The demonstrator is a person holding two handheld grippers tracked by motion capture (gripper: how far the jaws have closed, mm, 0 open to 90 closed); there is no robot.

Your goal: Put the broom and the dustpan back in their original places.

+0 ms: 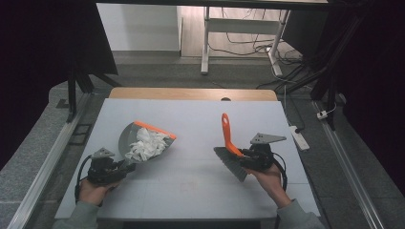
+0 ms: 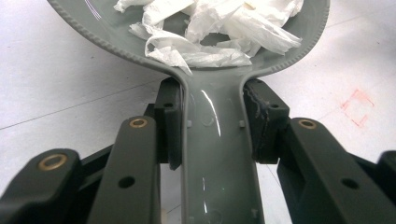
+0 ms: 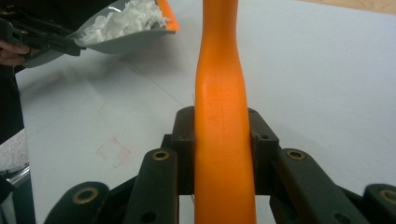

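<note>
Grey plastic makes up the one dustpan (image 1: 138, 140), its handle clamped between the jaws of the left claw (image 1: 112, 168), the pan just ahead of that claw carrying one heap of crumpled white tissue (image 1: 145, 144). One brush (image 1: 230, 152) has its orange handle pinched in the right claw (image 1: 248, 157), bristles beside it. Both are over the pale worktop (image 1: 191, 119), well apart.

Pale grey worktop (image 1: 191, 114) with a wooden strip (image 1: 191, 93) along its far edge. Bears a faint red square mark (image 2: 357, 107). Off its right edge, a white power strip (image 1: 299, 137); beyond the far edge, white desk legs (image 1: 205, 43) and tangled cables (image 1: 248, 45).
</note>
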